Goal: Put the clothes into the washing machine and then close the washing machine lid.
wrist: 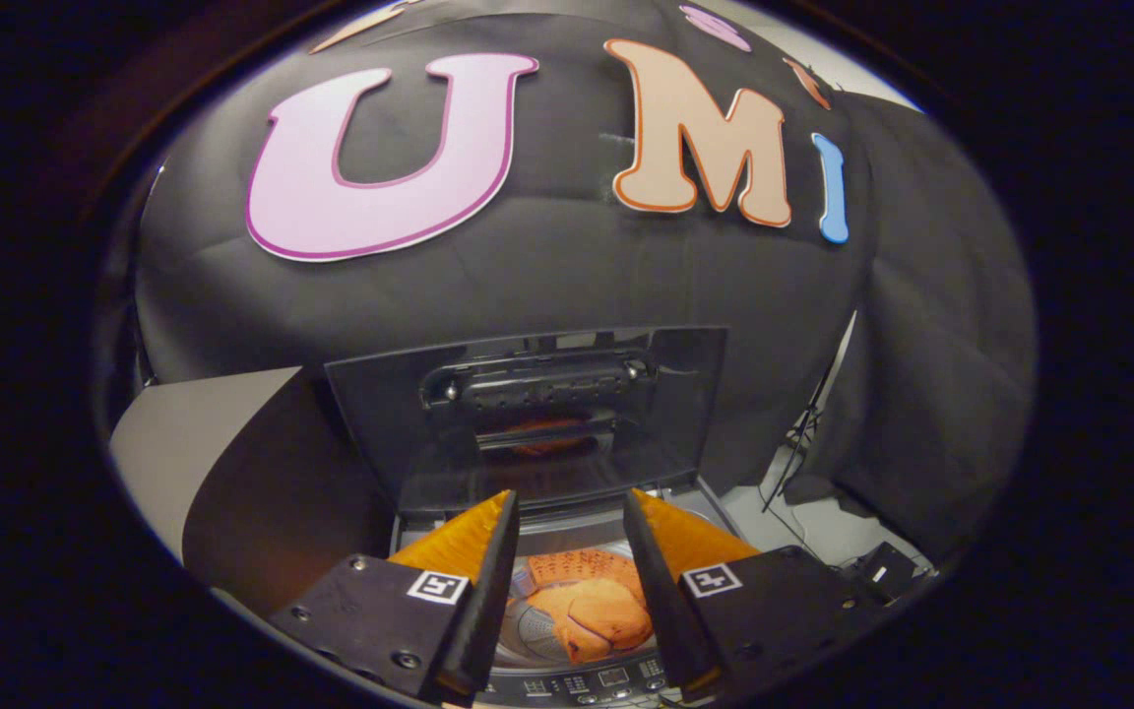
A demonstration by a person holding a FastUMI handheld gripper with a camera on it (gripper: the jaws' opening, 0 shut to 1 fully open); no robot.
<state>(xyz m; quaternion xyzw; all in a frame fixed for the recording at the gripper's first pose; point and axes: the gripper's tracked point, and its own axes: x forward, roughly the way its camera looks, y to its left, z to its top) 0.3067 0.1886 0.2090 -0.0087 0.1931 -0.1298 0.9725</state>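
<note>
Orange clothes in washer drum

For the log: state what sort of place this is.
Likely a staged recording booth, not a home laundry: a top-loading washing machine with raised lid, black cloth wall, tripod stand. Open claw hovers above.

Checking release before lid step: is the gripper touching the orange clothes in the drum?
Apart. In the gripper view the open gripper hangs above the orange clothes, which lie down in the drum.

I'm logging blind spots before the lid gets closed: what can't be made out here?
Gripper view:
- Round metal drum: its sides hidden behind the open tongs.
- Orange cloth garment: edges hidden by the fingers.
- Grey control panel: markings too small.
- Raised dark glass lid: lower edge covered by the fingers.
</note>
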